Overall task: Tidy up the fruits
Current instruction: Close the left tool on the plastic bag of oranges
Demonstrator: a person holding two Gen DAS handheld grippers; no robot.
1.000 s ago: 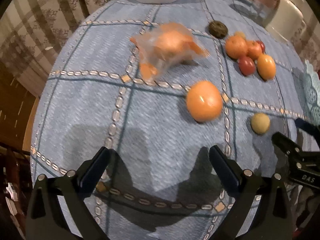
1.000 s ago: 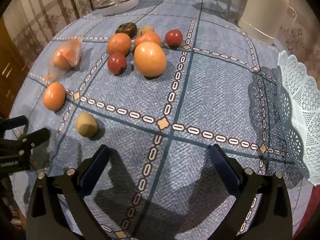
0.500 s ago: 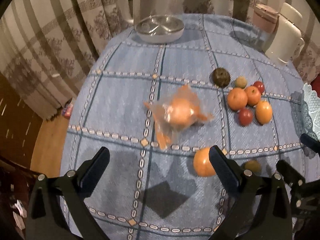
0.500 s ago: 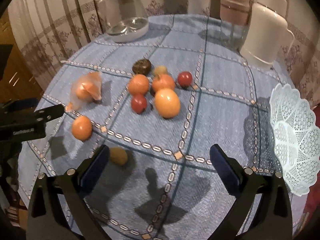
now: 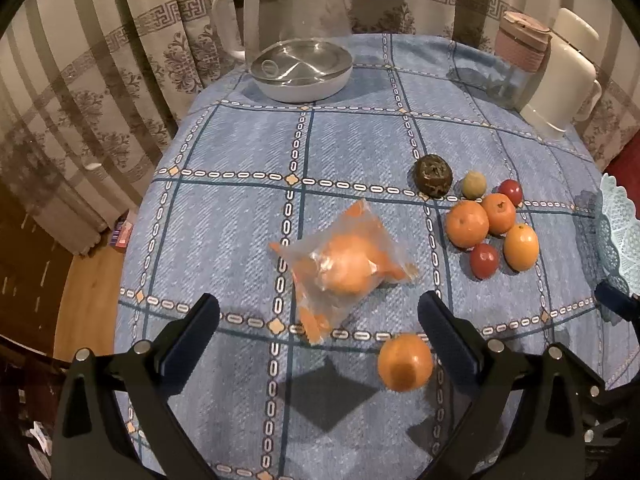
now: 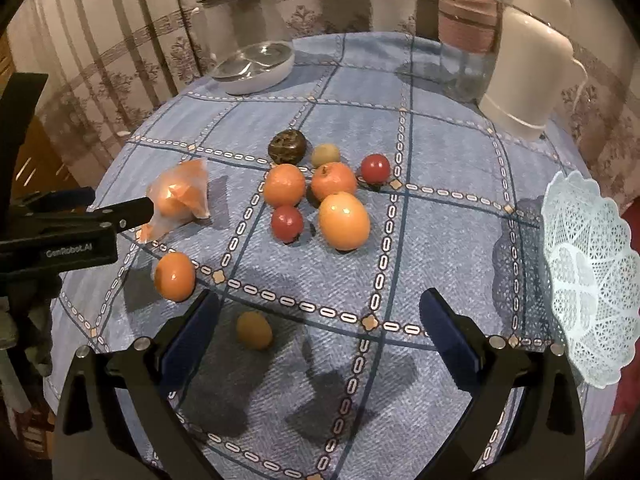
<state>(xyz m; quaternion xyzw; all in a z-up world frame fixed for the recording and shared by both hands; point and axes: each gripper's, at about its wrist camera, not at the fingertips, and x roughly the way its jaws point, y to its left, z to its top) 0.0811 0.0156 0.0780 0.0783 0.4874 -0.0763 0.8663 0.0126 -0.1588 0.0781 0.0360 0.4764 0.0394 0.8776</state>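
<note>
Round table (image 6: 440, 152): fruit cluster (image 6: 320, 192) central, basket (image 6: 588, 276) overhanging right edge; both grippers (image 5: 318, 322) (image 6: 320, 320) released, empty

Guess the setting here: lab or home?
Likely a home dining room: a round table with a blue patterned cloth, patterned curtains behind, and a glass kettle beside loose fruit.

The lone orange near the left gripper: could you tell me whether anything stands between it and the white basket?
Yes. The lone orange lies at the table's left; the basket sits at the right edge. The fruit cluster lies beyond the straight line between them, and a small brownish fruit just nearer than it. The cloth between looks bare.
</note>
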